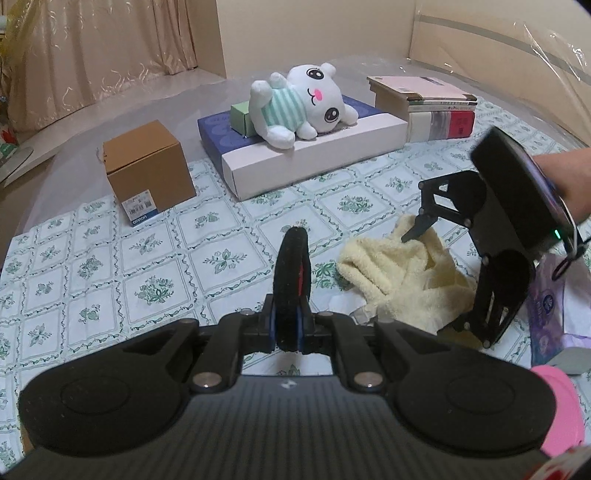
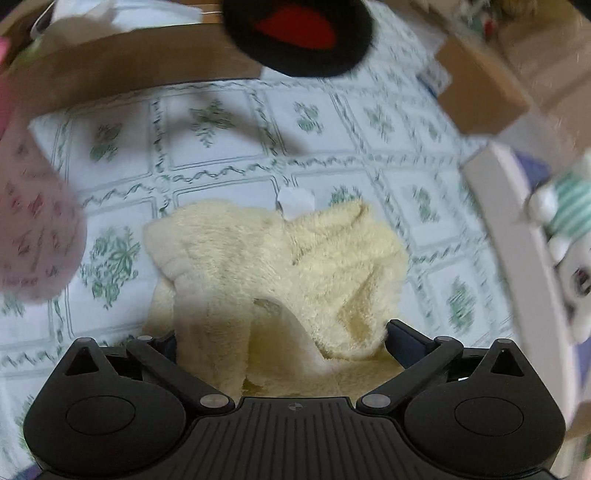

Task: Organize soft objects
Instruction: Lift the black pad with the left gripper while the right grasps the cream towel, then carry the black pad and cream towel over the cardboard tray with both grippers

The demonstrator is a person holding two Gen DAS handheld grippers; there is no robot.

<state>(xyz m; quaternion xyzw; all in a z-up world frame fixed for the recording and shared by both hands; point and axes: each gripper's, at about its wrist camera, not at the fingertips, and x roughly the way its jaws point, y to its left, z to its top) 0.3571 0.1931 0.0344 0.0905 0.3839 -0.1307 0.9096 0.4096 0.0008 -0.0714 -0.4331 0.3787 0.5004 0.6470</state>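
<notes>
My left gripper [image 1: 290, 325] is shut on a black round soft piece with a red inner side [image 1: 293, 266], held upright over the patterned tablecloth [image 1: 110, 266]. That same black piece [image 2: 299, 33] shows at the top of the right wrist view. A cream fluffy cloth [image 1: 391, 277] lies crumpled on the table to the right. My right gripper [image 1: 443, 284] hangs over it, pointing steeply down. In its own view the right gripper [image 2: 280, 343] is wide open, with the cream cloth [image 2: 280, 258] between the jaws and bunched against the gripper body. A white plush toy in a striped shirt [image 1: 295, 103] lies on a flat blue and white box [image 1: 314, 162].
A brown cardboard box [image 1: 147, 173] stands at the left. A small green box [image 1: 242, 118] sits beside the plush, and a stack of books [image 1: 428, 107] lies behind it. A purple tissue pack [image 1: 546, 306] is at the right edge. A forearm [image 1: 569, 177] holds the right gripper.
</notes>
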